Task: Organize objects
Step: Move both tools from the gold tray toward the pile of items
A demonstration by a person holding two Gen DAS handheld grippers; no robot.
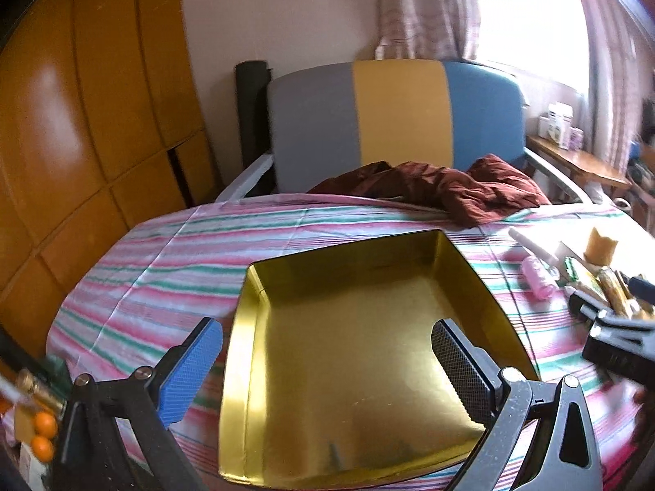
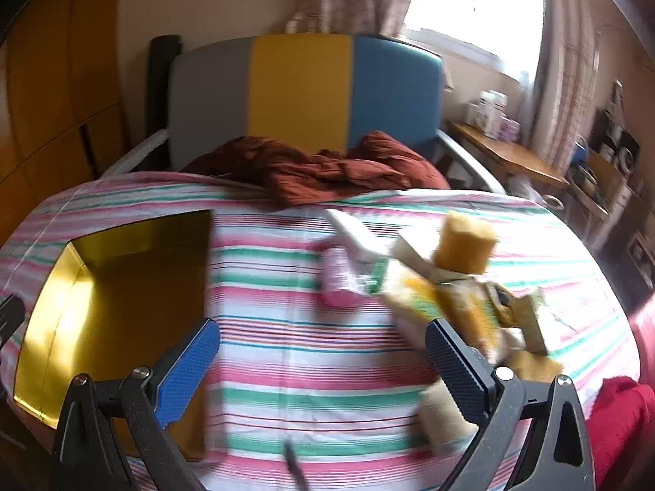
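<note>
the left gripper (image 1: 327, 362) hangs nearest in its own view, its 2 fingers spread wide with nothing between them, the blue pad (image 1: 189, 370) over the striped cloth and the black pad (image 1: 460, 368) over the shiny gold square tray (image 1: 483, 286). the tray lies flat and empty on the pink, green and white striped tablecloth (image 1: 163, 278), its raised rim catching the light on the left side. the right gripper (image 2: 322, 362) is likewise spread wide and holds nothing; bare striped cloth shows between its 2 blue pads (image 2: 186, 372), and its right finger stands in front of the near edge of a blurred heap of small things. in that heap, well to the right of the tray, a pink plastic-wrapped roll (image 2: 337, 282) lies just beside a white tube (image 2: 352, 233), with a yellow and green packet (image 2: 421, 298) and a tan sponge-like block (image 2: 464, 245) standing above the rest; the other pieces are too smeared to tell. a red sleeve (image 2: 622, 421) shows at the lower right edge. farther back, a crumpled dark red cloth (image 1: 434, 188) lies across the table's far edge. behind it stands a chair with a grey, yellow and blue panelled backrest (image 1: 397, 114), with an orange-brown wooden wardrobe (image 1: 82, 122) to its left and a curtained bright window (image 1: 528, 12) to its right, above a wooden side table (image 1: 581, 161) carrying small boxes.
</note>
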